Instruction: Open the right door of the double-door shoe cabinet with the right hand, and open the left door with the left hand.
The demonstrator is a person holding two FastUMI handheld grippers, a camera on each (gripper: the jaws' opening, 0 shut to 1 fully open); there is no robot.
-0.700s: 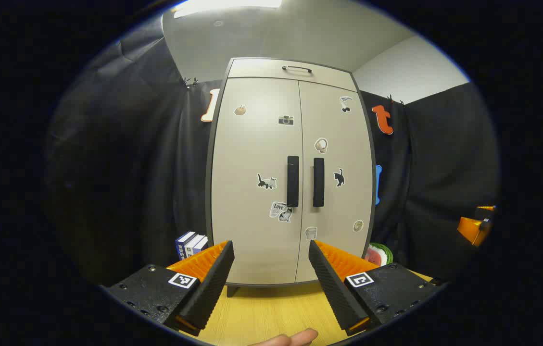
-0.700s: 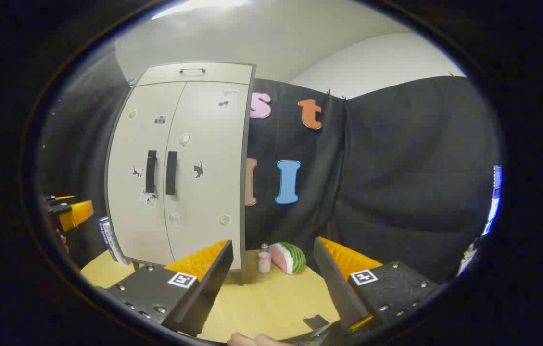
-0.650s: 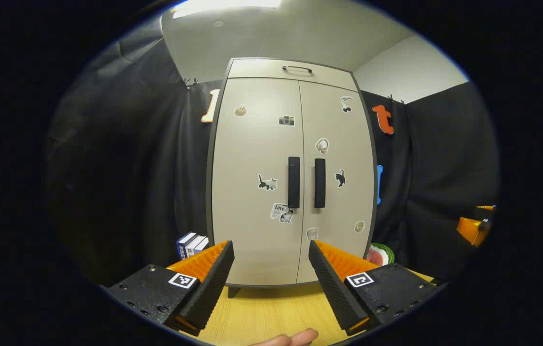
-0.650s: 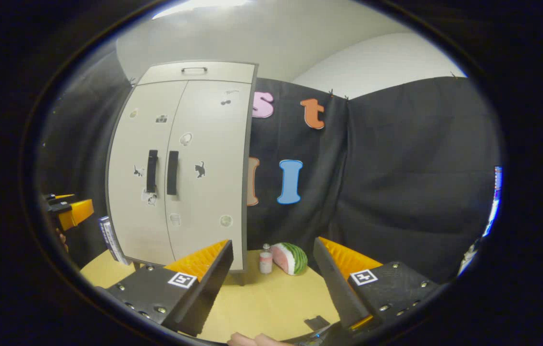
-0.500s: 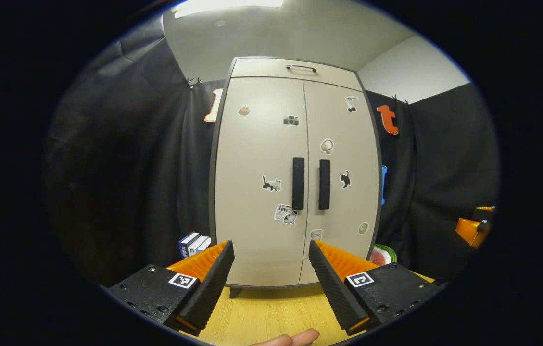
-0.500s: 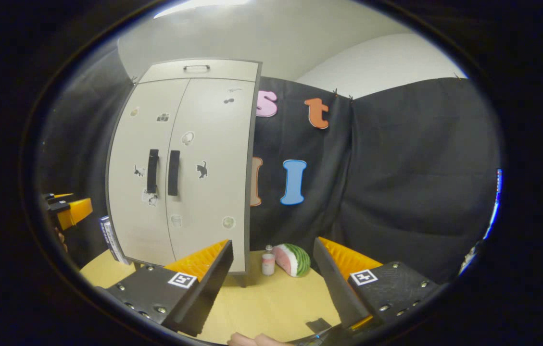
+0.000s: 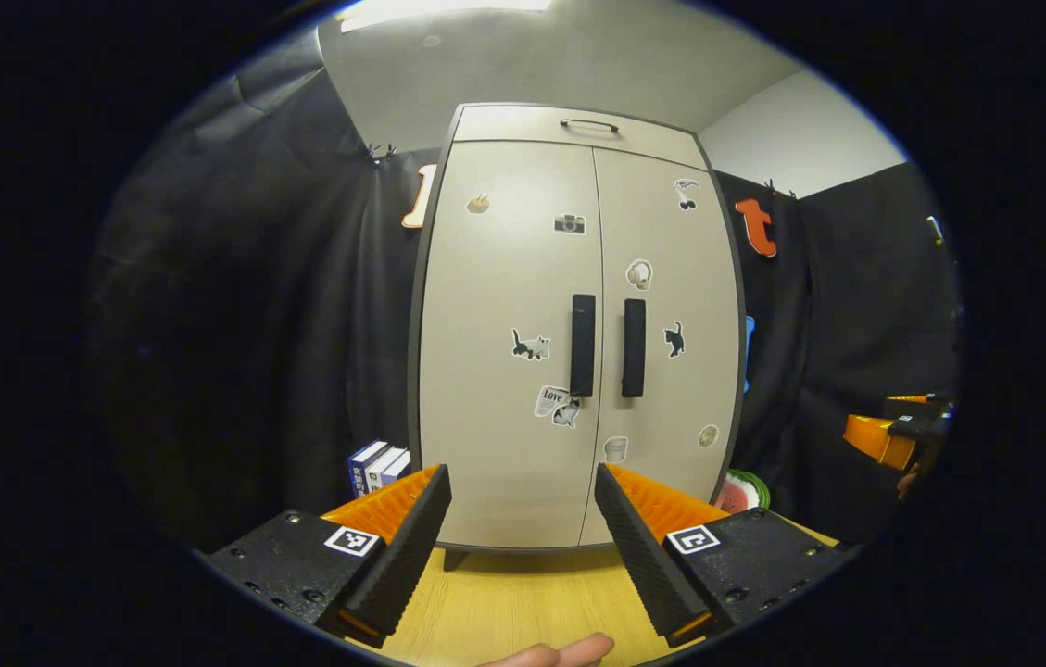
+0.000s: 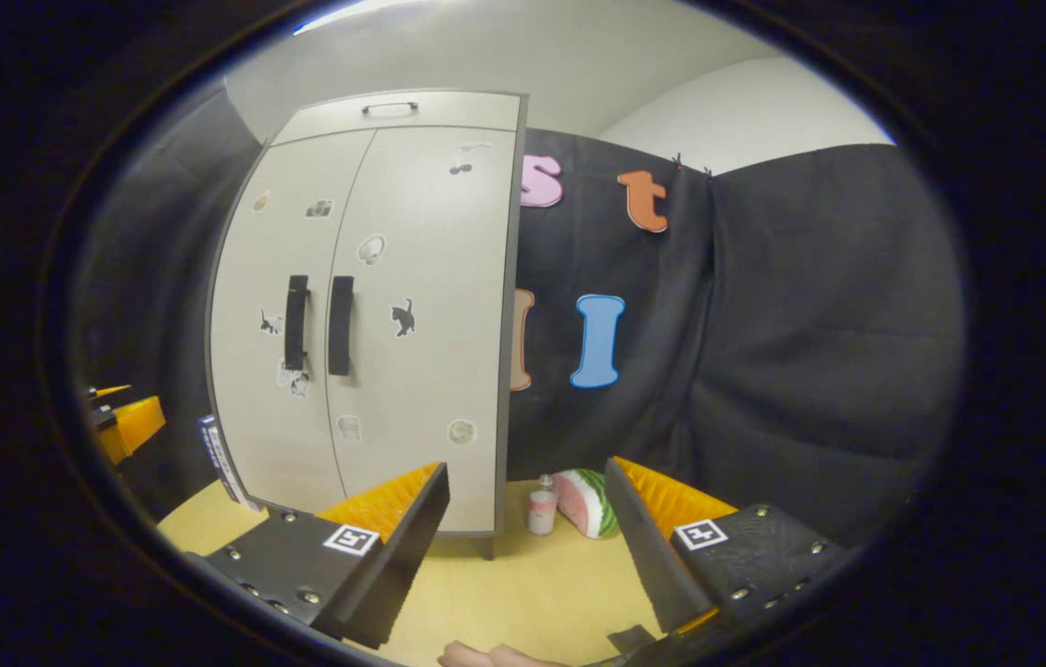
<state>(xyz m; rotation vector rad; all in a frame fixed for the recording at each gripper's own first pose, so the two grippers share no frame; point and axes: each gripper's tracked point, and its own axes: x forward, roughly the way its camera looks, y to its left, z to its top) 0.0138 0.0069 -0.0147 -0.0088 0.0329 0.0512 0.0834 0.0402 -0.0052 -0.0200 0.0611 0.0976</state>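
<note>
So the left gripper (image 7: 523,519) has its fingers spread wide apart with nothing between them, hovering over the wooden tabletop (image 7: 523,607). Straight ahead of it, a bit up, is the shoe cabinet (image 7: 578,324), both doors flush and closed. The left door handle (image 7: 583,346) and right door handle (image 7: 634,347) sit side by side at the middle seam, above the gap between the fingers and well apart from them. Doors are covered in little stickers, cats and such. Some books (image 7: 379,466) stand just left of the cabinet's base, right past the left finger, and a watermelon slice (image 7: 743,489) peeks out beyond the right finger.

The right gripper (image 8: 523,519) is the same deal: fingers wide apart, holding nothing, above the table. From its view the shoe cabinet (image 8: 374,315) is off to the front-left and seen at an angle, handles well apart from the fingers. Between its fingers, farther back on the table, there's a small bottle (image 8: 541,508) just beside the watermelon slice (image 8: 589,503). A fingertip (image 8: 485,656) of the person shows at the very bottom edge.

Far left in the right gripper view you can catch the left gripper (image 8: 119,421), and far right in the left gripper view there's the right gripper (image 7: 893,435).
</note>
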